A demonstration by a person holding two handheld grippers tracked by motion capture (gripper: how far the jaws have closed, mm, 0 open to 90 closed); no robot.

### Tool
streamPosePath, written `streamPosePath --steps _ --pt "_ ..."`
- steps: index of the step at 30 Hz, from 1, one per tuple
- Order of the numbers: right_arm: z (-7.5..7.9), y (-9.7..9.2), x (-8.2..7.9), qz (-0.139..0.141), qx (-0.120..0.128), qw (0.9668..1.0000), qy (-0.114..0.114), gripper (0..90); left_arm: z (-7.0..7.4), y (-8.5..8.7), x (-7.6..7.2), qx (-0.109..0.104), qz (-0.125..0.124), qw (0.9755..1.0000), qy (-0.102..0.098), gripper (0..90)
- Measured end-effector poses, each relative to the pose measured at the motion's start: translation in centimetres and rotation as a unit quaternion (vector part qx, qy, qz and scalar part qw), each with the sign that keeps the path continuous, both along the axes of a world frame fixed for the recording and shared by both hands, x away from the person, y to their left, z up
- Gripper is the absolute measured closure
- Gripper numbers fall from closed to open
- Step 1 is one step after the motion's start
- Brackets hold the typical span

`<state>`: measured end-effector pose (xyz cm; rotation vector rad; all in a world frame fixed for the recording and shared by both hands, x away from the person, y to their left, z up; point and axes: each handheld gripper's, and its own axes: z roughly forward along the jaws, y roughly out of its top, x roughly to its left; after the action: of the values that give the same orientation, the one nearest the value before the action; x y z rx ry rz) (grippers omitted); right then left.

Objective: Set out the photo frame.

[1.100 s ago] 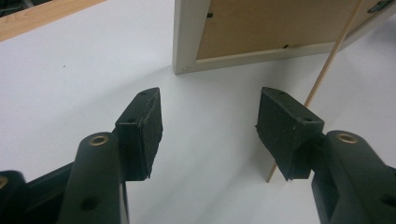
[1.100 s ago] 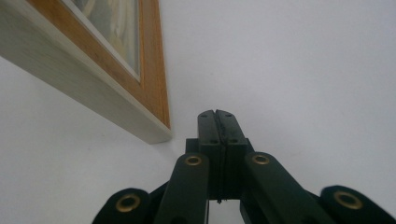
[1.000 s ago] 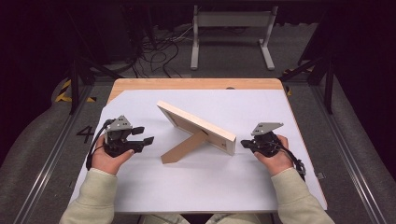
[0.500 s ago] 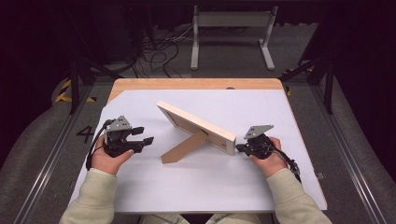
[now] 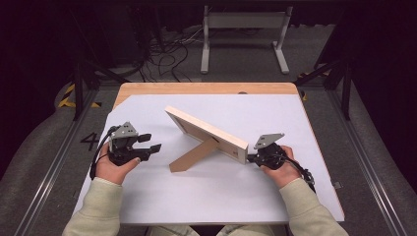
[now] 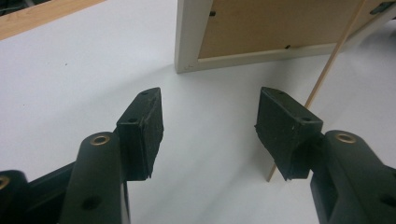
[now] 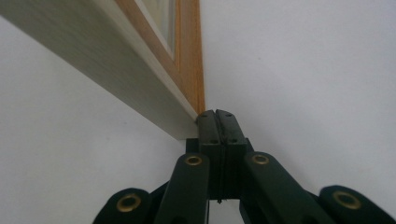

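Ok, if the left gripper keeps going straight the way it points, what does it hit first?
Likely the picture frame: the left gripper, jaws open, aims at its near back corner, bare white table between.

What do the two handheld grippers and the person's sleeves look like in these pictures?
Both the left gripper and the right gripper are black, each topped by a grey three-cornered plate, with a black cable trailing back. The blocky black jaws hang on arms with brass-coloured rivets. The person wears pale cream long sleeves.
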<state>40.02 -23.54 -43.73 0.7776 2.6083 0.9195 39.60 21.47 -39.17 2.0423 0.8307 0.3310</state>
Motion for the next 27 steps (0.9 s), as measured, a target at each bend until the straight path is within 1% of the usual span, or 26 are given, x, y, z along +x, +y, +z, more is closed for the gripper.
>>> streamPosePath --steps 6,7,11,14,15,17,20,23,25,27 --pt "0.2 0.8 -0.8 0.022 -0.009 0.9997 0.004 90.0 0.1 0.1 0.0 0.001 0.001 1.0 -0.002 42.0" --pt "0.2 1.0 -0.9 0.025 -0.011 0.9996 0.005 90.0 0.1 0.1 0.0 -0.002 0.002 1.0 0.0 41.9" --pt "0.3 1.6 -1.5 0.042 -0.014 0.999 0.009 90.0 0.2 0.3 0.0 -0.004 0.003 1.0 -0.003 42.1" --pt "0.4 2.1 -1.8 0.057 -0.01 0.9983 0.012 90.0 0.2 0.3 0.0 -0.011 0.003 0.9999 0.001 42.2" --pt "0.4 2.3 -2.0 0.063 -0.01 0.9979 0.01 90.0 0.2 0.4 0.0 -0.011 0.004 0.9999 -0.003 42.3" --pt "0.6 2.9 -2.3 0.074 -0.011 0.9971 0.01 90.0 0.3 0.4 0.0 -0.015 0.006 0.9999 -0.002 42.4" --pt "0.7 3.4 -2.7 0.091 -0.013 0.9957 0.011 90.0 0.3 0.5 0.0 -0.013 0.006 0.9999 -0.003 42.6" --pt "0.7 4.0 -3.2 0.104 -0.014 0.9944 0.013 90.0 0.3 0.6 0.0 -0.018 0.008 0.9998 0.0 43.1" --pt "0.7 4.2 -3.3 0.107 -0.013 0.9941 0.015 90.0 0.3 0.6 0.0 -0.017 0.008 0.9998 0.001 43.9" --pt "0.7 4.7 -3.6 0.119 -0.012 0.9927 0.018 90.0 0.3 0.6 -0.1 -0.015 0.008 0.9998 0.001 44.9"
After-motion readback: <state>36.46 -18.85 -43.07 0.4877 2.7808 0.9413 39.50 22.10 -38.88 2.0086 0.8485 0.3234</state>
